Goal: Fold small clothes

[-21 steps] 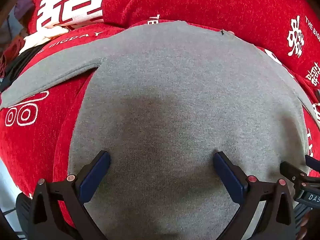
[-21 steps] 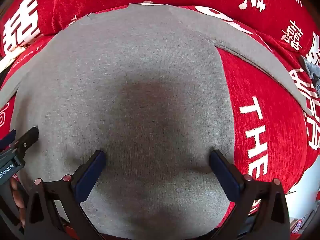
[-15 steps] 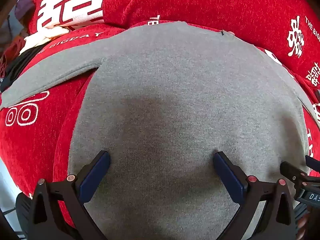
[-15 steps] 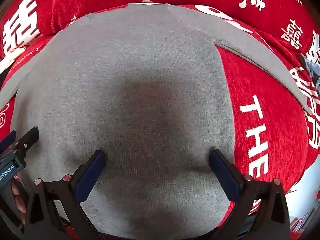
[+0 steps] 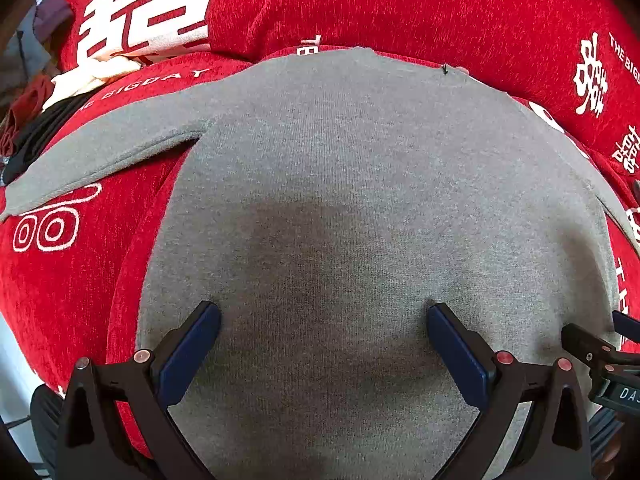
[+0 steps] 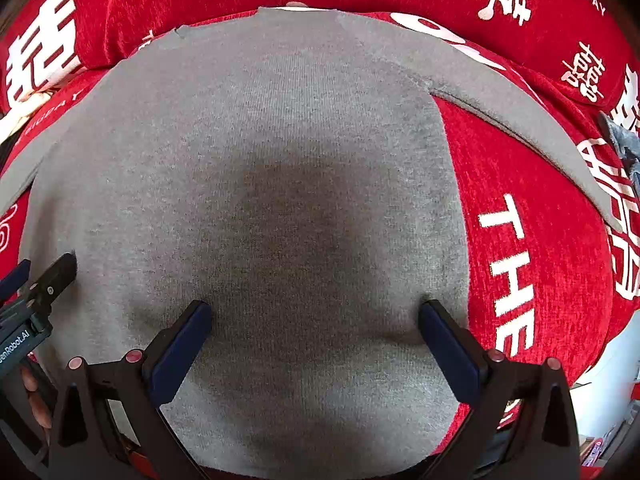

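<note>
Under both wide-spread tongs, grey top's hem lies cut off.

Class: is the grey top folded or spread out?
Spread out: the grey top lies flat on the red cover, both sleeves extended sideways.

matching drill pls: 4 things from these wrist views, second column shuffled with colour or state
1. sweater
2. cover
3. left gripper
4. left sleeve

A. red, white lettering
B. spread out to the side on the cover
C. grey, flat, under both grippers
D. open, over the sweater

Pairs: 1-C, 2-A, 3-D, 4-B
</note>
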A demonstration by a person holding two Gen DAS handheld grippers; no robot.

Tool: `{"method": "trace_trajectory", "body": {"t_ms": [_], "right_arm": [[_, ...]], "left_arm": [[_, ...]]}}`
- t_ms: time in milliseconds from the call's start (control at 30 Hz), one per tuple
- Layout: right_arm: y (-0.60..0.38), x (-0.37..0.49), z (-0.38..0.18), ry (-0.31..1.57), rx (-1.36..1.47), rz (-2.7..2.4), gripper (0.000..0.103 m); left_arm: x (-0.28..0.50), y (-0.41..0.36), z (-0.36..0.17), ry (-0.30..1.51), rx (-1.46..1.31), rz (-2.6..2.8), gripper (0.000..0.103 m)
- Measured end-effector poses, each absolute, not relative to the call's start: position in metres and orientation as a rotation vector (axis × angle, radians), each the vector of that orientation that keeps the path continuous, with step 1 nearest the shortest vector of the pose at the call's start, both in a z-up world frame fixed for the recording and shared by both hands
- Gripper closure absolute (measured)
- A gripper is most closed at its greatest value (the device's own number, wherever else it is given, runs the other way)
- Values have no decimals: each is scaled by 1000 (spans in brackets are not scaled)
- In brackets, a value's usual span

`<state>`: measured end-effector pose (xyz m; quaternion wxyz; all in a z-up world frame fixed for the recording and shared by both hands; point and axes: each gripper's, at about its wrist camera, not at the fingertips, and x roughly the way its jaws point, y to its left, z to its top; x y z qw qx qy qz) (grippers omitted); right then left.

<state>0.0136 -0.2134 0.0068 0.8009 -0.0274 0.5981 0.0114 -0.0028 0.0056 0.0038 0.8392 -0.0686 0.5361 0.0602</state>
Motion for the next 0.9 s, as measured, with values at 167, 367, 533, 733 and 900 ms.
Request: {"method": "trace_trajectory", "body": {"t_ms": [167, 367, 533, 733, 900], "right_arm": [[-212, 8, 9, 1246, -72, 21, 0], [-196, 1, 29, 1175, -63, 100, 0], [-174, -3, 30, 1186, -103, 158, 0], [-160, 6, 5, 1308, -161, 142, 0], [-163, 3, 5, 1270, -171, 148, 0]], "left_arm": [[1, 7, 4, 1152, -146, 124, 0], [3, 6, 4, 1171, -146, 124, 0], [3, 5, 3, 1196, -146, 128, 0], [1, 4, 2, 1210, -143, 124, 0], [3, 4, 3, 1224, -147, 137, 0]]}}
